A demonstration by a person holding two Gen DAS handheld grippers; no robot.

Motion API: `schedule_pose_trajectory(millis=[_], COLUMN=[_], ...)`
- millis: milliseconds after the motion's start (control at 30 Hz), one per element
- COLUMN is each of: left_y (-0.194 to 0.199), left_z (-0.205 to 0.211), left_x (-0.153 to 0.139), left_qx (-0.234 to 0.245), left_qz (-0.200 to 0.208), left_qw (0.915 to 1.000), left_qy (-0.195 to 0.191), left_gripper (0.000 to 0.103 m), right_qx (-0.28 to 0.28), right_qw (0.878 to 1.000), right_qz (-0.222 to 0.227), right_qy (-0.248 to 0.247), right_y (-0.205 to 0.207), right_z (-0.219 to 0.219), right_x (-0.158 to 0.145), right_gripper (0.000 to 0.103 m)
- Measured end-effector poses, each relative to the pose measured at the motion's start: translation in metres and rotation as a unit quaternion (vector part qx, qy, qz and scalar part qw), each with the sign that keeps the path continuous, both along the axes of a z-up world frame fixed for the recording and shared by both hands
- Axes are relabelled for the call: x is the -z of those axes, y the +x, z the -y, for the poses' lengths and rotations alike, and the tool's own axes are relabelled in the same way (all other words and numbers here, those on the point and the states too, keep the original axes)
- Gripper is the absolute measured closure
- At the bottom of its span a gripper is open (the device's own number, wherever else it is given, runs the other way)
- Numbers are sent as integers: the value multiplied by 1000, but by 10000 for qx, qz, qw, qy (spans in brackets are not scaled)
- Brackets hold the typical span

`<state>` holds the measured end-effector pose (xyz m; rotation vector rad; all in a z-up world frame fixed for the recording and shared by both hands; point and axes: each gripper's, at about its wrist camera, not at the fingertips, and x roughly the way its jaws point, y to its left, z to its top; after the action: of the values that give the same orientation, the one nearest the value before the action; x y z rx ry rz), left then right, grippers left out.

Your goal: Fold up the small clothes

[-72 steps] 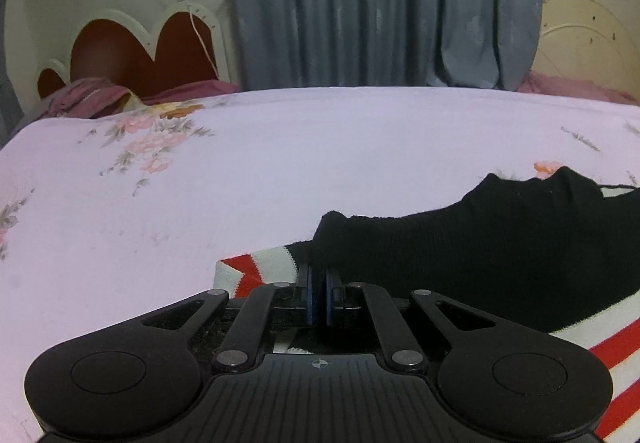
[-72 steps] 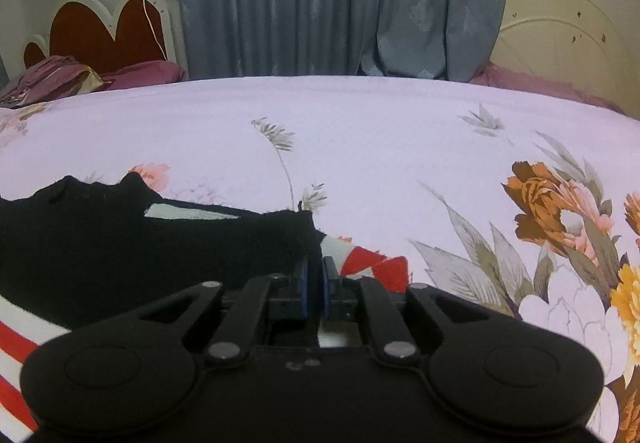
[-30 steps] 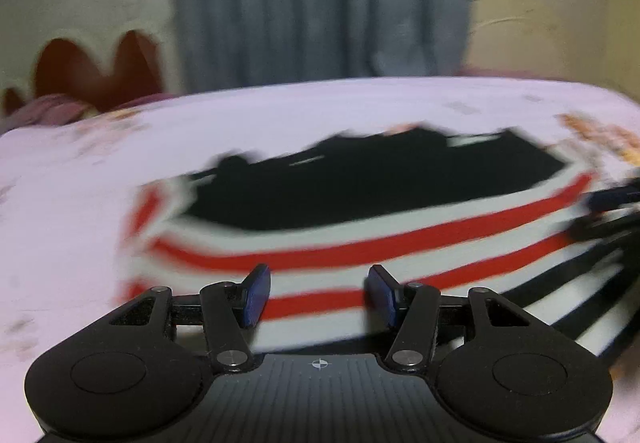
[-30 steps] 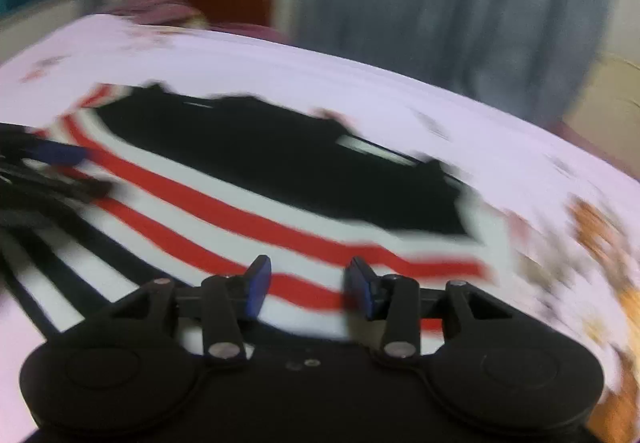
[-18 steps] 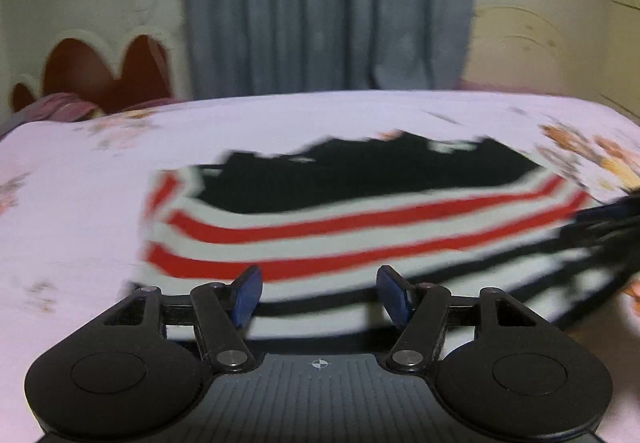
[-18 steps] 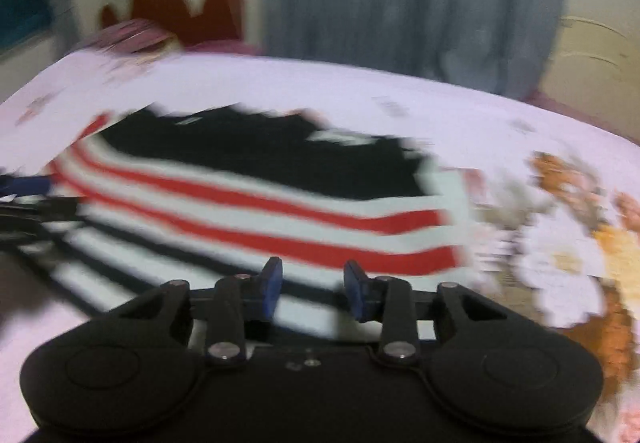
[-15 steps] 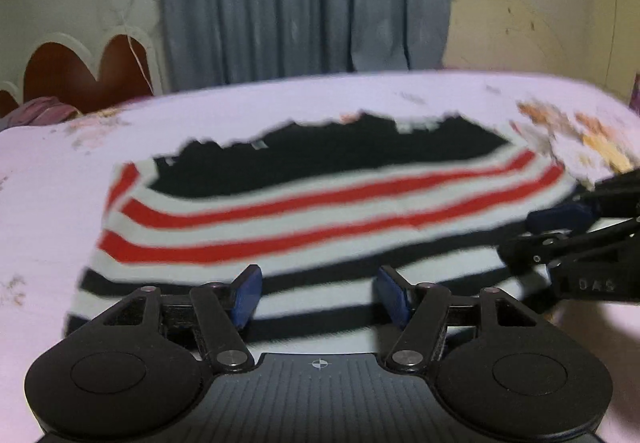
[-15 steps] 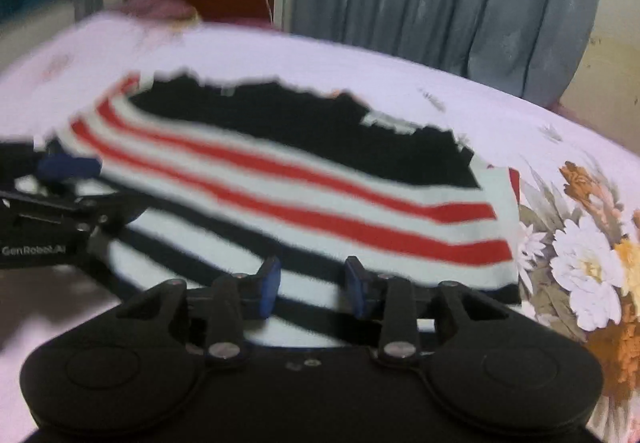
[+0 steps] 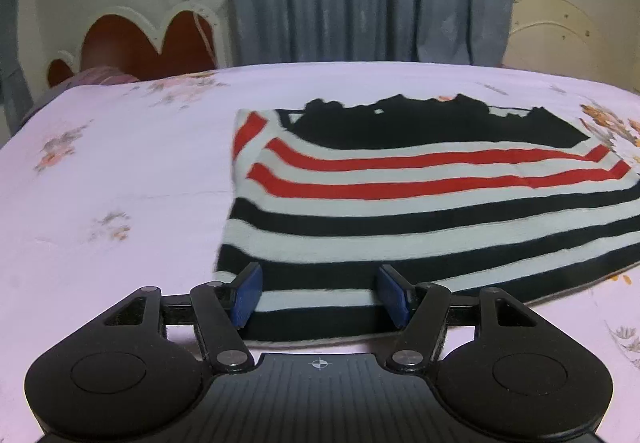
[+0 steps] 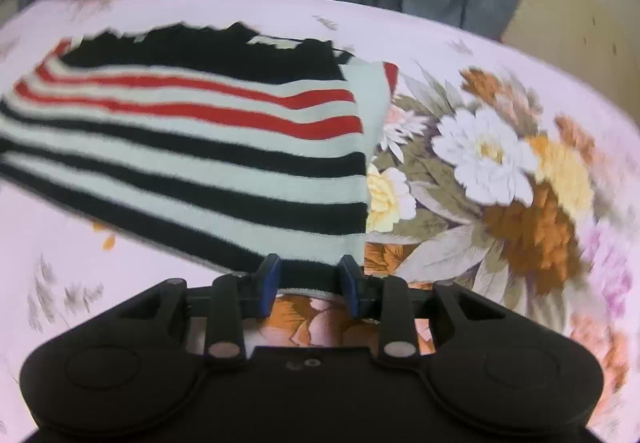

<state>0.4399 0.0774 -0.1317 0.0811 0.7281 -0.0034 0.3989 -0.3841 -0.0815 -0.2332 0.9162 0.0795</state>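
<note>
Dim warm indoor light; fisheye bending at edges; right wrist view motion-blurred, left sharper.

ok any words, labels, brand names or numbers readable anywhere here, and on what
No readable text in either view.
Left gripper: only a small crosshair mark on its body, no letters.
Striped sweater: small pale patch at the black collar, perhaps a label, too small to read.
Floral bedsheet: flower print only.

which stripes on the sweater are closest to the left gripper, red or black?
The black stripes. They run along the near hem of the sweater, just ahead of the open left gripper; the red stripes lie farther up.
</note>
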Motion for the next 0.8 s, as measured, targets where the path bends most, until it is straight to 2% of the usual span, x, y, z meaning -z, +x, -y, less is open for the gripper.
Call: schedule_pose_trajectory(millis=[67,100,133,200,267,333,367,400,433,500,600,667,700,733,767,800], left_y=[-3,-5,-9,-12,-8,1,6,6,7,2,-2,-1,1,1,2,3], left_z=[8,16,25,54,81,97,100,98,96,88,51,26,10,-1,-5,-3], left_x=[-8,-14,-18,-19,-14,-4,4,5,2,-8,-11,-3,3,5,3,-1], left_qx=[-79,5,141,534,756,787,752,762,718,571,117,-216,-318,-265,-243,-204], left_qz=[81,165,218,236,128,-101,-278,-257,-318,-160,-14,-129,-255,-267,-286,-283], left_qw=[9999,9998,9994,9978,9966,9961,9965,9964,9964,9982,9999,9997,9992,9990,9990,9994], left_qy=[-20,-110,-228,-300,-313,-375,-251,-274,-306,-77,-111,14,-43,-239,-244,-39], left_gripper=[40,40,40,40,40,40,39,39,39,39,39,39,39,39,39,39], right_qx=[58,90,71,-159,-412,-691,-743,-723,-702,-572,-517,-265,-74,57,113,155], right_qw=[9999,9997,9989,9964,9946,9941,9953,9964,9961,9973,9959,9979,9992,9998,9992,9990], right_qz=[62,230,469,741,740,626,423,277,324,216,679,587,389,186,209,183], right_qy=[-101,-75,12,372,594,562,446,352,428,414,296,86,-46,35,314,380], right_y=[1,-1,-5,-8,-5,0,3,5,5,7,-2,0,4,6,5,5], right_z=[-7,-11,-15,-32,-53,-74,-81,-82,-77,-73,-64,-50,-41,-30,-20,-16], right_x=[-3,-8,-15,-24,-24,-15,-5,3,5,-4,-22,-16,-8,0,-2,-6], right_gripper=[74,74,69,69,70,71,71,70,70,69,66,69,68,68,69,70])
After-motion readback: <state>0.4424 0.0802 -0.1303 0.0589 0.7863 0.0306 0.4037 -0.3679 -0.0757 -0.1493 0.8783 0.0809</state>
